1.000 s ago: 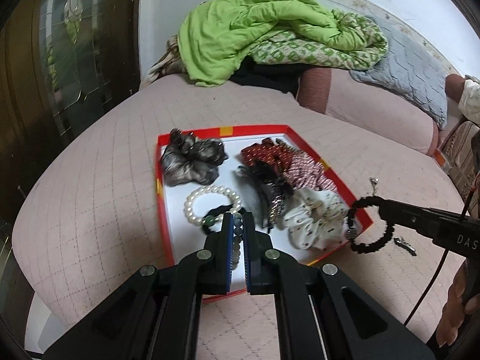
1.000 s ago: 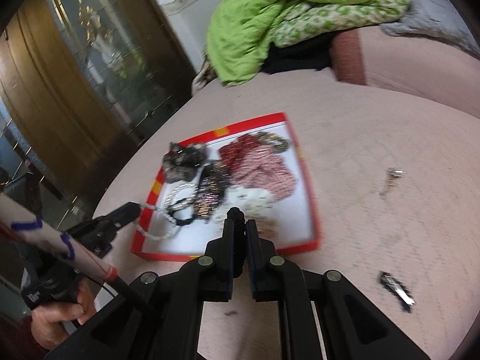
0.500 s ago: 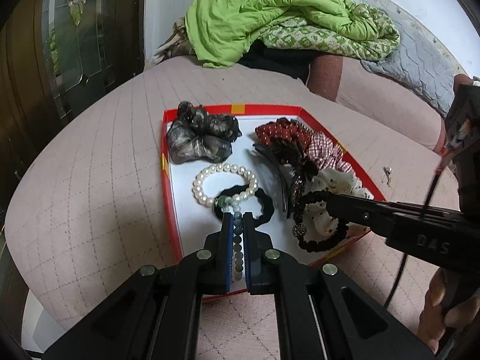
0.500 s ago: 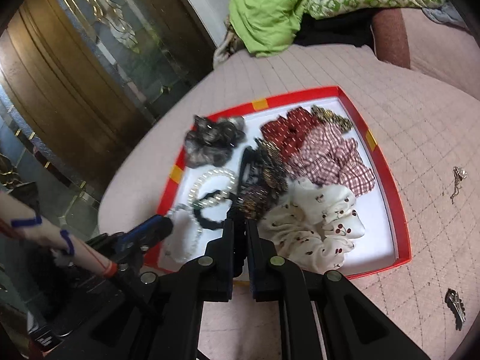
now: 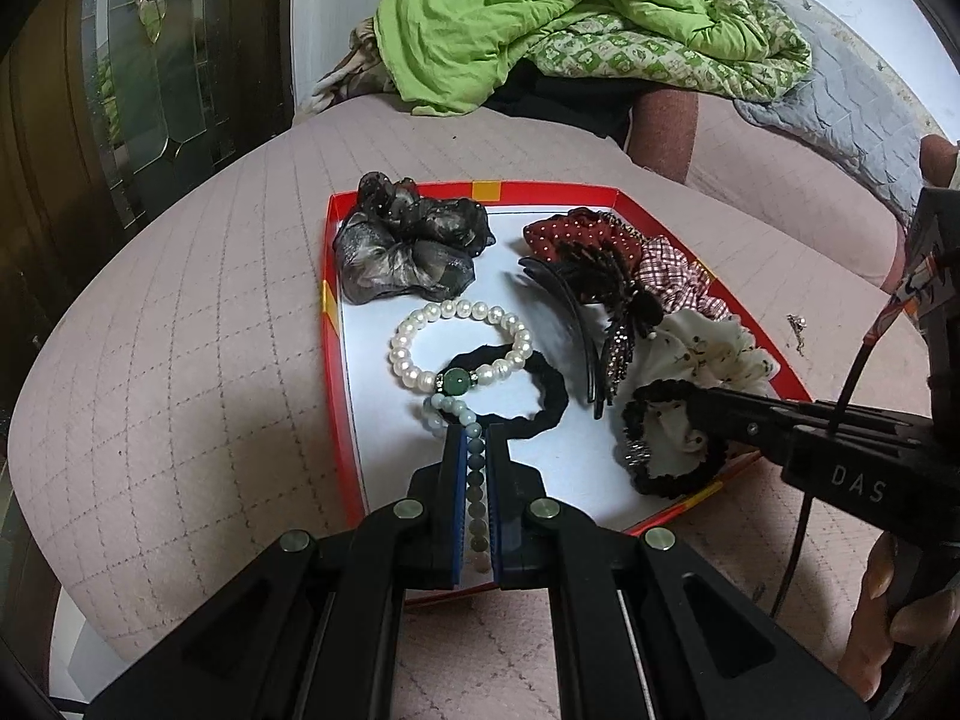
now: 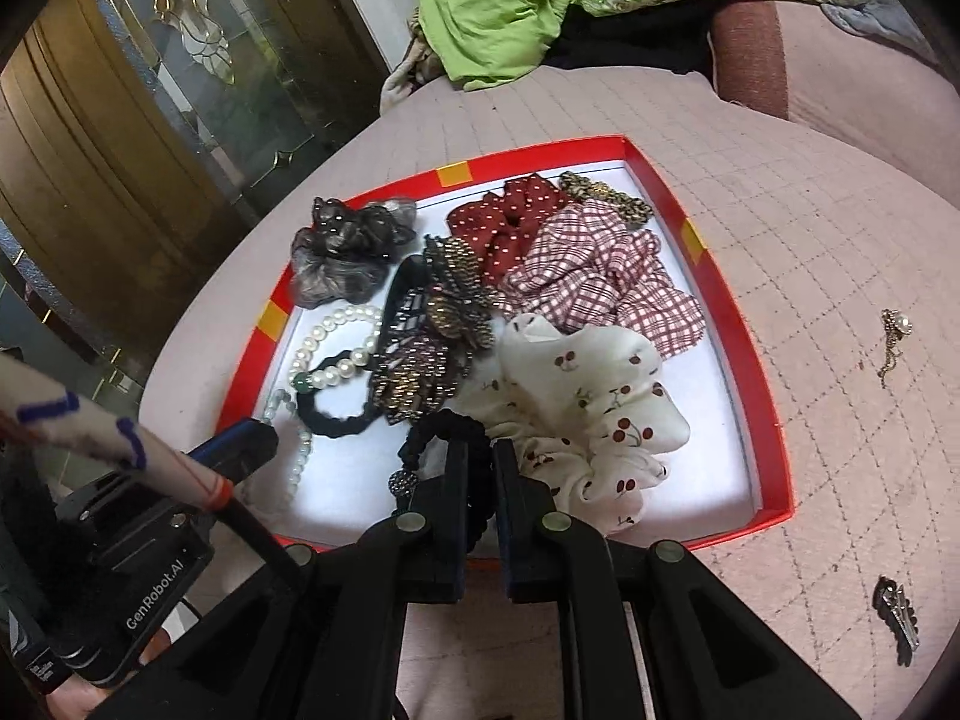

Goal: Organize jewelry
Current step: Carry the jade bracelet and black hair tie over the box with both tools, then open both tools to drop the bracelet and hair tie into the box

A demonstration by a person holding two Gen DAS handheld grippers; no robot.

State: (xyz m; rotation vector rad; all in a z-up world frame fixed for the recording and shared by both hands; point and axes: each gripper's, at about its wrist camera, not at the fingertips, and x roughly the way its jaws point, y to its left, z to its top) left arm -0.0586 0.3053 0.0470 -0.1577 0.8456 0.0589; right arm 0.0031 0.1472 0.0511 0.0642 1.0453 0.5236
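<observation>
A red-rimmed tray (image 5: 333, 324) (image 6: 750, 372) lies on a pink quilted cushion and holds scrunchies, a hair claw (image 5: 606, 306), a pearl bracelet (image 5: 456, 343) (image 6: 336, 342) and a black hair tie (image 5: 540, 396). My left gripper (image 5: 474, 438) is shut on a pale green bead bracelet (image 5: 474, 480) over the tray's near part. My right gripper (image 6: 480, 450) (image 5: 696, 405) is shut on a black beaded bracelet (image 6: 444, 438) (image 5: 672, 456) over the tray's near edge, beside the white cherry scrunchie (image 6: 588, 396).
A small earring or chain (image 6: 894, 336) (image 5: 798, 327) and a metal hair clip (image 6: 897, 612) lie on the cushion right of the tray. A green quilt (image 5: 540, 18) is heaped at the back. A glass door (image 6: 150, 120) stands at the left.
My right gripper has carried the black beaded bracelet from beside the tray to over its near edge. My left gripper has lowered the green bead bracelet closer to the tray.
</observation>
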